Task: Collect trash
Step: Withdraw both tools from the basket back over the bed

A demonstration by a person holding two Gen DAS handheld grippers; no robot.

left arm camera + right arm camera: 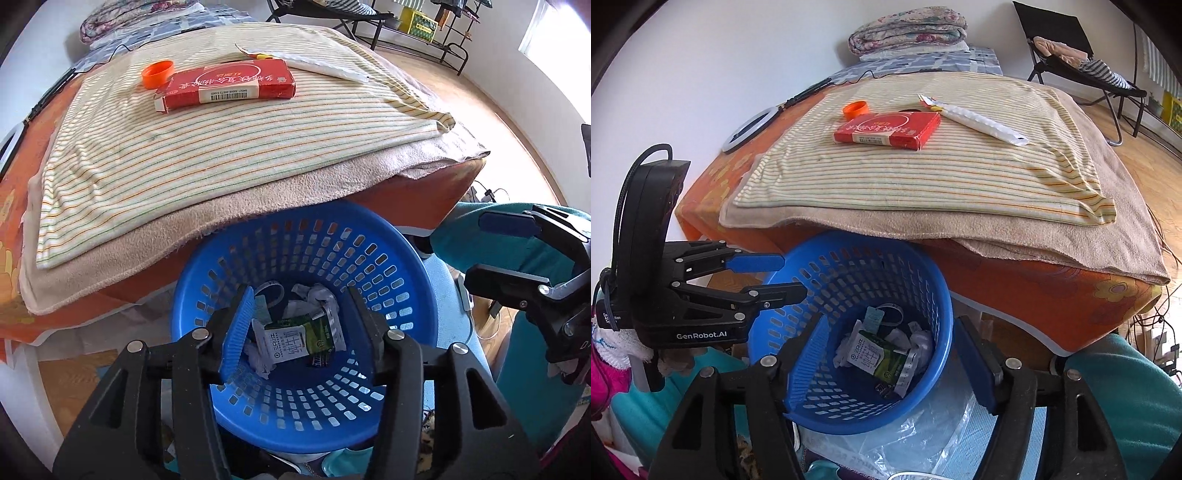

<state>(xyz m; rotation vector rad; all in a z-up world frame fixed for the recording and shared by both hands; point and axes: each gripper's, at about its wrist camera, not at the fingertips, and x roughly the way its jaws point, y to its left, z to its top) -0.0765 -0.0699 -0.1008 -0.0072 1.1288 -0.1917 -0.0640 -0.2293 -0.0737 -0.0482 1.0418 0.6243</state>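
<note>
Your left tool (299, 325) sits at the bottom centre of its own view with its fingers spread apart and nothing between them, poised over the open mouth of the blue basket (388, 266); in the right wrist view the same tool (786, 277) shows at the middle left of the frame, its blue-padded finger and its bare black finger reaching toward the basket rim (849, 240), with a gap between them. Inside the basket, at the lower centre of both frames, lies a green and white milk carton (295, 341) among crumpled white paper (317, 295). Your right tool (890, 358) fills the bottom of its own frame, likewise apart and holding nothing, with the basket between its fingers in the picture; from the left wrist it appears at the right edge (506, 251), open too. Above the basket, in the upper half of both frames, the bed carries a striped cloth (184, 162) over a beige towel (258, 206). On the cloth, from left to right, rest an orange bottle cap (158, 74), touching it a red carton box (225, 88), and just beside that a long white wrapper (325, 68) lying on a slant. A clear plastic bag (923, 435) lies under the basket at the bottom of the right wrist view.
</note>
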